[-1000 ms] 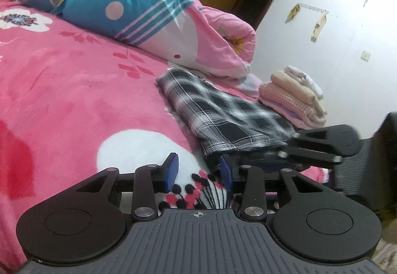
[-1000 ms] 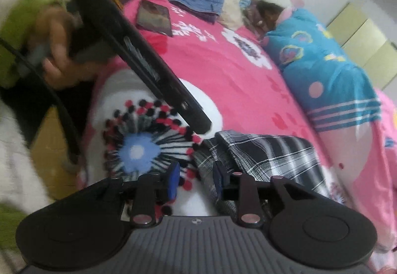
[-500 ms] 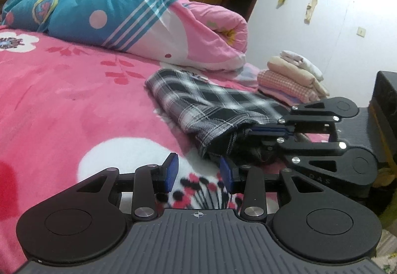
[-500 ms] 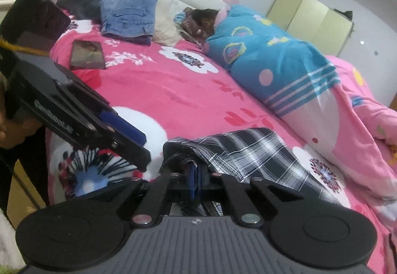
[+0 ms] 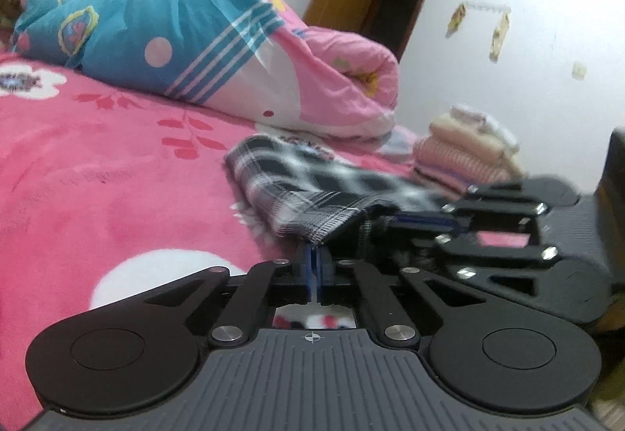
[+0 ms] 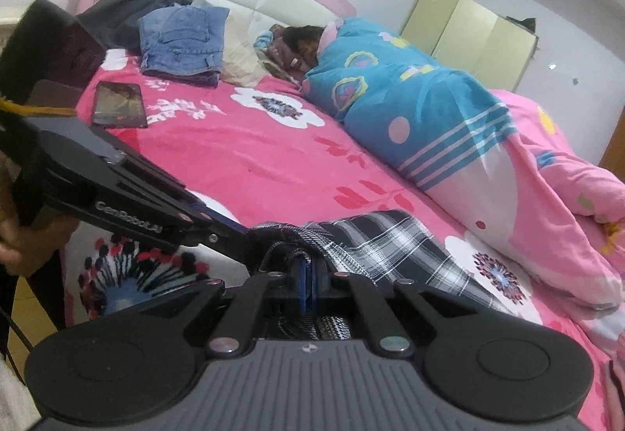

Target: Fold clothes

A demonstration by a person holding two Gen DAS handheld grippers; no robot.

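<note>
Pinching plaid garment (image 5: pixel 312 192) near edge, lower centre: your left gripper (image 5: pixel 315 255) just clamped | right gripper (image 6: pixel 308 267) clenched on it | open pink blanket (image 5: pixel 97 173) left

The bed cover (image 6: pixel 242 157) is hot pink with white flowers and red leaf sprigs. The folded garment (image 5: pixel 312 192) is black-and-white plaid. The quilt (image 6: pixel 422 110) is teal with pink dots and stripes, turning pale pink. The jeans (image 6: pixel 181 40) are faded blue.
</note>
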